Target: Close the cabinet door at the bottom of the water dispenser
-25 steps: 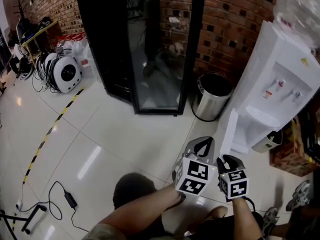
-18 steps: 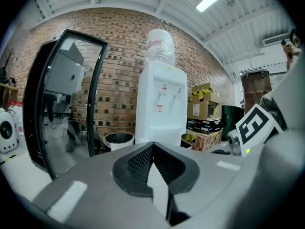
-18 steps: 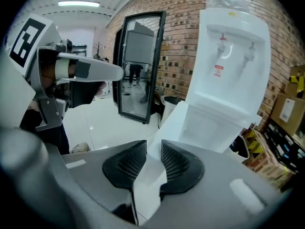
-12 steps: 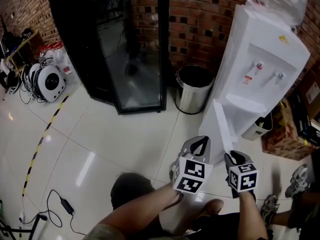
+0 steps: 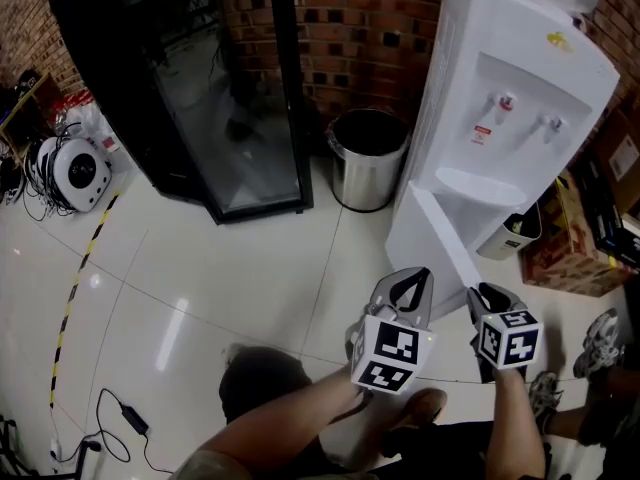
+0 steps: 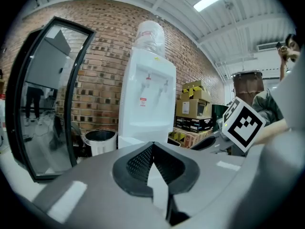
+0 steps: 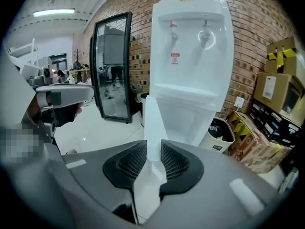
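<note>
The white water dispenser (image 5: 500,98) stands against the brick wall, also in the left gripper view (image 6: 147,94) and the right gripper view (image 7: 193,56). Its bottom cabinet door (image 5: 440,238) hangs open, swung out toward me. My right gripper (image 5: 488,296) hovers at the door's free edge with its jaws apart. In its own view the door's edge (image 7: 152,123) lines up in the gap of the right gripper (image 7: 153,149), without the pads pressing on it. My left gripper (image 5: 405,286) is beside it to the left, its pads meeting at the tip (image 6: 150,147), holding nothing.
A steel bin (image 5: 368,158) stands left of the dispenser, then a black glass-door cabinet (image 5: 200,98). A small white bin (image 5: 510,233) and cardboard boxes (image 5: 575,248) sit on the right. A cable (image 5: 130,408) and striped tape (image 5: 85,258) cross the tiled floor.
Both grippers have moved toward the dispenser, the right one up to the door's free edge. The dispenser now sits nearer the middle of the head view. The door stays open.
</note>
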Demonstrator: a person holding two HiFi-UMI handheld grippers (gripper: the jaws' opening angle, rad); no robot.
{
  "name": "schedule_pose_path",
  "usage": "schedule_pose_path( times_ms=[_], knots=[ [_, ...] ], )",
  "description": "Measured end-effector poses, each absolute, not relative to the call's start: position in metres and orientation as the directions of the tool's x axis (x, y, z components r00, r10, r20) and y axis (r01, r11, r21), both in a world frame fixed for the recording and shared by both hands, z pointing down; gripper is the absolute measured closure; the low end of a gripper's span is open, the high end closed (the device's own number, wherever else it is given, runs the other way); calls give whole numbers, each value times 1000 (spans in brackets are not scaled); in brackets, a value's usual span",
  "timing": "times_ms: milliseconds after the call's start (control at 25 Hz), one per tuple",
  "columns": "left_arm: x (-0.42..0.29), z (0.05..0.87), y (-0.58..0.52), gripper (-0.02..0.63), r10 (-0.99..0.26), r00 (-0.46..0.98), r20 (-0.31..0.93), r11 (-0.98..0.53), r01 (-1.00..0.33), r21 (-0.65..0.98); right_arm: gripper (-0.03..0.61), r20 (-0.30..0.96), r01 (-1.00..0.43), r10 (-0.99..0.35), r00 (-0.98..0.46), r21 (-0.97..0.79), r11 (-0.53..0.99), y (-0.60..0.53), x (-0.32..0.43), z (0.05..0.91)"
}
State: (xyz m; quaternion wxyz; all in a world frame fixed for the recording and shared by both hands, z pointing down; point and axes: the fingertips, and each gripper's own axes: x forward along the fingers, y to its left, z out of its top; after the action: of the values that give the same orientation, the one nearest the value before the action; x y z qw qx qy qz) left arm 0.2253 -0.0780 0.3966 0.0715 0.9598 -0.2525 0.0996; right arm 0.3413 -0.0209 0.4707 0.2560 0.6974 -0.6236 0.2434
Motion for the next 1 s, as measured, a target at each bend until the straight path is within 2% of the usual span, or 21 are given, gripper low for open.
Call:
schedule_pose_path(
  times_ms=[480,1000],
  knots=[
    [256,420,-94,612,-458,850,262,-867,-492,79,477,635,-967,-738,227,57,-249,-30,409,470],
    [243,434,-127,612,-513,805,298,-826,-558,83,503,562,-893,-720,407,79,-443,-55,502,475]
  ],
)
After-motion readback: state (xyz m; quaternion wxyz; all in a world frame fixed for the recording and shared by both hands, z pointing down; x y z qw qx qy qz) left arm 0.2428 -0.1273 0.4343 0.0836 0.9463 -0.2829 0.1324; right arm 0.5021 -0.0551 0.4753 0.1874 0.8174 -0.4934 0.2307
